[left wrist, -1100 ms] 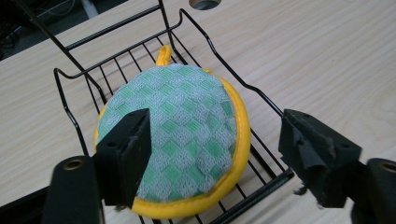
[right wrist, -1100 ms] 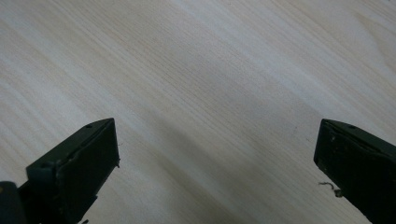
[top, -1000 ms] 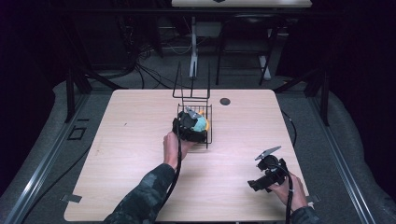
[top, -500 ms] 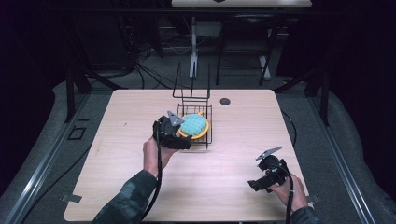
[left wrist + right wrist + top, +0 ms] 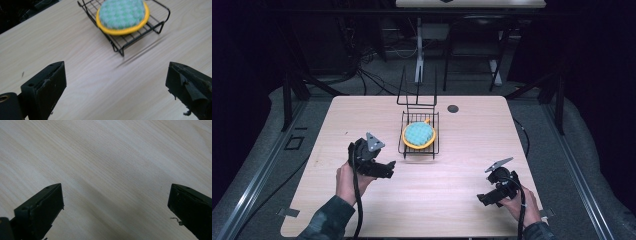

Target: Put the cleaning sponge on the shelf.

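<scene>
Wire rack [image 5: 420, 148]: black, at the wooden table's [image 5: 462, 165] middle, toward the far edge.
Pad [image 5: 418, 134]: round, green knit with a yellow rim, lying flat in the rack.
Left gripper [image 5: 384, 169]: near-left of the rack, jaws spread wide, empty.
Right gripper [image 5: 486, 196]: near-right of the rack, well apart, jaws wide, empty.

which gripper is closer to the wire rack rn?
The left gripper. It sits just left of and below the black wire rack holding the yellow-rimmed green pad, while the right gripper is at the table's near right corner, well clear.
</scene>
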`<state>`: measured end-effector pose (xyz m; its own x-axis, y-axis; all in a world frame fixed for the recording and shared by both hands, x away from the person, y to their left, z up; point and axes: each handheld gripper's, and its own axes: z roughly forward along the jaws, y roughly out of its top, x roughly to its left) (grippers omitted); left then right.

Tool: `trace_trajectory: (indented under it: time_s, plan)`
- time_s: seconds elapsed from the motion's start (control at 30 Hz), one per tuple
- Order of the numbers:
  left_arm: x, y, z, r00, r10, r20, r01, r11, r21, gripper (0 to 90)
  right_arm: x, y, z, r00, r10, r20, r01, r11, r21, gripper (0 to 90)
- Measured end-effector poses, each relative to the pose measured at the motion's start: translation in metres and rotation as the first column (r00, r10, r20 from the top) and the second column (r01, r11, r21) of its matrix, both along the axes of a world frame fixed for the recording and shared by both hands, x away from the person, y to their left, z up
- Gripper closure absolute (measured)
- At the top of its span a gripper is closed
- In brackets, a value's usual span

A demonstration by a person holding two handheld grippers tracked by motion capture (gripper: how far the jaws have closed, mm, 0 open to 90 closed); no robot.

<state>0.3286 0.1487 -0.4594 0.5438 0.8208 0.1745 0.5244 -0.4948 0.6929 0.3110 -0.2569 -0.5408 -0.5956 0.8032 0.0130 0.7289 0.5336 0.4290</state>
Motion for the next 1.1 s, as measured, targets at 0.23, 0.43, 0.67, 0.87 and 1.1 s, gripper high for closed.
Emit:
trace_trajectory:
  time_s: [0.23,0.43,0.67,0.87,1.1]
  plan:
    - [-0.016,0.028,-0.015,0.9974,0.036,-0.062,-0.035,0.9994,0.003,0.2,0.000,0.001,-0.001,1.0000,-0.005,-0.004,0.005,1.000,-0.008,0.0]
    - [-0.028,0.044,-0.030,0.9942,0.055,-0.092,-0.055,0.9985,0.001,0.2,-0.001,0.001,-0.001,1.0000,0.001,0.002,-0.001,1.000,-0.023,0.0]
    - [-0.041,0.063,-0.056,0.9875,0.089,-0.130,-0.085,0.9958,0.034,0.1,-0.001,0.002,-0.002,1.0000,0.006,-0.001,-0.006,1.000,-0.026,0.0]
    - [-0.038,0.074,-0.065,0.9820,0.119,-0.147,-0.113,0.9926,0.045,0.2,-0.001,0.002,-0.003,1.0000,0.004,-0.008,-0.005,1.000,-0.027,0.1]
    - [-0.033,0.082,-0.068,0.9808,0.122,-0.152,-0.119,0.9925,0.025,0.2,0.000,0.002,-0.005,1.0000,0.000,-0.010,0.000,1.000,-0.023,0.1]
